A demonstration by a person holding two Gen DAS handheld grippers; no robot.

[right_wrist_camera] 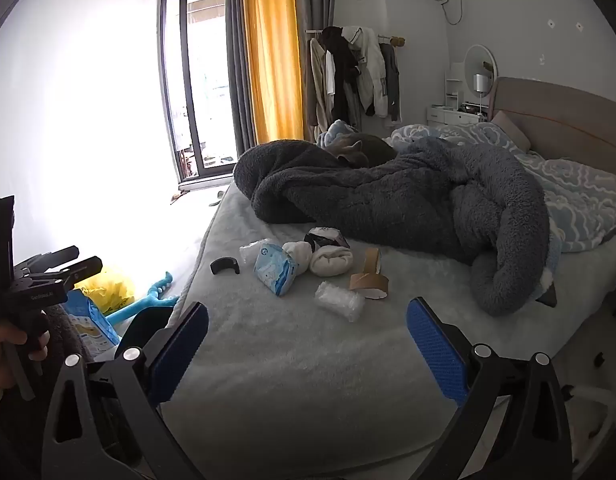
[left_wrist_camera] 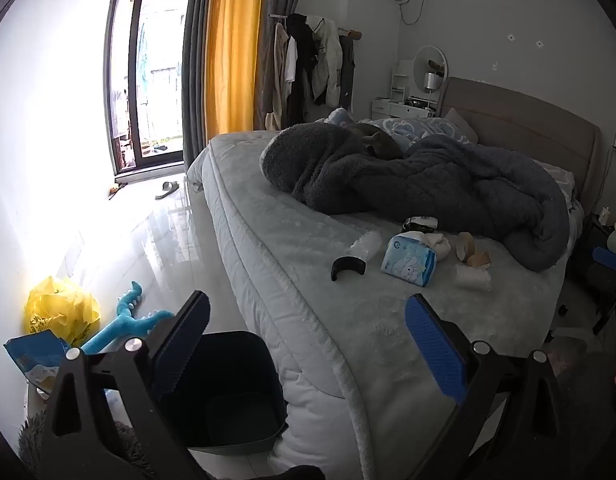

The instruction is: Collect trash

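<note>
Trash lies on the bed (right_wrist_camera: 308, 360): a blue tissue pack (right_wrist_camera: 276, 270) (left_wrist_camera: 408, 261), a bubble-wrap wad (right_wrist_camera: 339, 301) (left_wrist_camera: 473, 278), two cardboard tape cores (right_wrist_camera: 369, 276) (left_wrist_camera: 472, 252), a clear plastic piece (left_wrist_camera: 365, 245) (right_wrist_camera: 250, 251), a black curved piece (left_wrist_camera: 347, 268) (right_wrist_camera: 225, 266) and rolled white socks (right_wrist_camera: 331, 262). A dark bin (left_wrist_camera: 228, 392) stands on the floor beside the bed. My left gripper (left_wrist_camera: 308, 344) is open and empty, over the bin and the bed's edge. My right gripper (right_wrist_camera: 308, 348) is open and empty above the bed, short of the trash.
A grey fleece blanket (right_wrist_camera: 407, 208) is heaped behind the trash. On the floor by the wall lie a yellow bag (left_wrist_camera: 62, 308), a blue toy (left_wrist_camera: 128, 320) and a blue packet (left_wrist_camera: 36, 356). The left hand-held gripper body (right_wrist_camera: 28, 280) shows at the right wrist view's left edge.
</note>
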